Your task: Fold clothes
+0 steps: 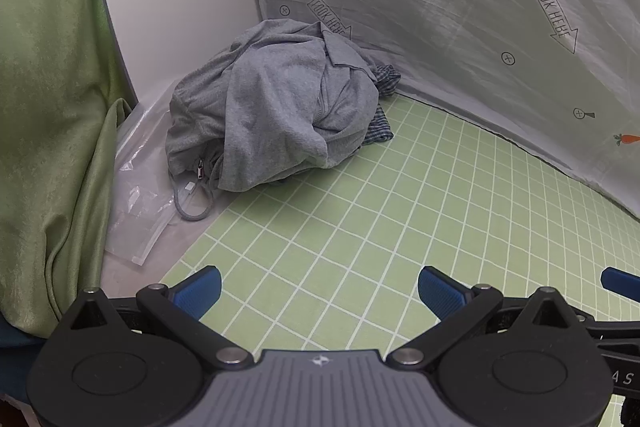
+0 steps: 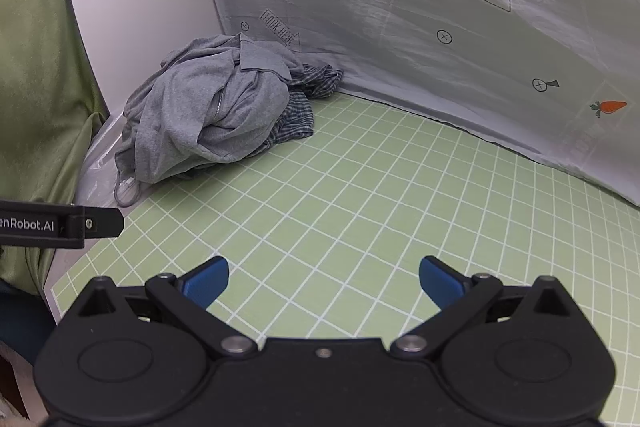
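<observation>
Both grippers, left (image 1: 319,290) & right (image 2: 324,279), jaws wide open w/ nothing held, far from soft, floppy grey hoodie (image 1: 276,107); grab its hem.

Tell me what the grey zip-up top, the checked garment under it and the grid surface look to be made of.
Grey zip-up top: soft heathered knit, likely cotton jersey or fleece; matte, thick rounded folds, metal-looking zipper.
Checked garment: thin woven cloth, probably cotton; fine plaid, small sharp crumples.
Green grid mat: smooth, flat sheet with printed white lines, possibly vinyl or rubber; a slight sheen, no wrinkles.
</observation>
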`<state>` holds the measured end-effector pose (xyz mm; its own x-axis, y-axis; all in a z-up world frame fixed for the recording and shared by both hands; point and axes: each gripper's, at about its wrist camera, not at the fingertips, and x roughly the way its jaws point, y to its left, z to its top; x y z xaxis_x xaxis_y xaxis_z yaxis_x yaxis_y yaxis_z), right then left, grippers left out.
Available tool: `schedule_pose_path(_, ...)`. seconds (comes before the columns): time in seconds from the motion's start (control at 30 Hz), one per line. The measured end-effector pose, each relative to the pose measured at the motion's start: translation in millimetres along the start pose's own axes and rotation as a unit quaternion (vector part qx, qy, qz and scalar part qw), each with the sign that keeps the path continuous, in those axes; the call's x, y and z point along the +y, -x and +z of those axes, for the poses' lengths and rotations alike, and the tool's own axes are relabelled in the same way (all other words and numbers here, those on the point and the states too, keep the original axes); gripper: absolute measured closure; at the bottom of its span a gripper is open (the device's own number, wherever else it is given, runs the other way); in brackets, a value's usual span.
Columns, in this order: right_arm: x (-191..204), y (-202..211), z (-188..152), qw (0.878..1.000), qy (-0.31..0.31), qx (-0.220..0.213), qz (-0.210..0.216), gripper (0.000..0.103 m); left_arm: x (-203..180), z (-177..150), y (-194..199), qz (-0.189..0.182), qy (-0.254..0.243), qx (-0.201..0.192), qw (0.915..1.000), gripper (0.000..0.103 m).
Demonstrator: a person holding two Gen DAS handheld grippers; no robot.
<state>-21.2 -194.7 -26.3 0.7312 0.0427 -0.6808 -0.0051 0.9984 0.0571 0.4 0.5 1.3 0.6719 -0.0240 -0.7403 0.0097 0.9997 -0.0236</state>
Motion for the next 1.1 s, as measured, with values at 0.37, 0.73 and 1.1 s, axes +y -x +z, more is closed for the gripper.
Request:
schedule_pose_path(0.37,0.9,-2.8,1.5,1.000,-0.005,0.002,-0.004,0.000,2.1,-0.1,-2.7,0.002,-0.007,0.002,1.0000,0.000)
schedule_pose_path(0.73,-5.1,-3.6,0.0,1.000,-0.009,0.004,-0.002,0.000,-0.5,2.8,-4.7,0.003,-0.011,0.012,0.9999,0.000)
schedule_pose_path(1.1,-4.9,-3.7,-0.8,1.000,-0.011,0.004,-0.002,0.001,-0.2,4.0,-5.3,0.003,-0.011,0.016,0.9998,0.000)
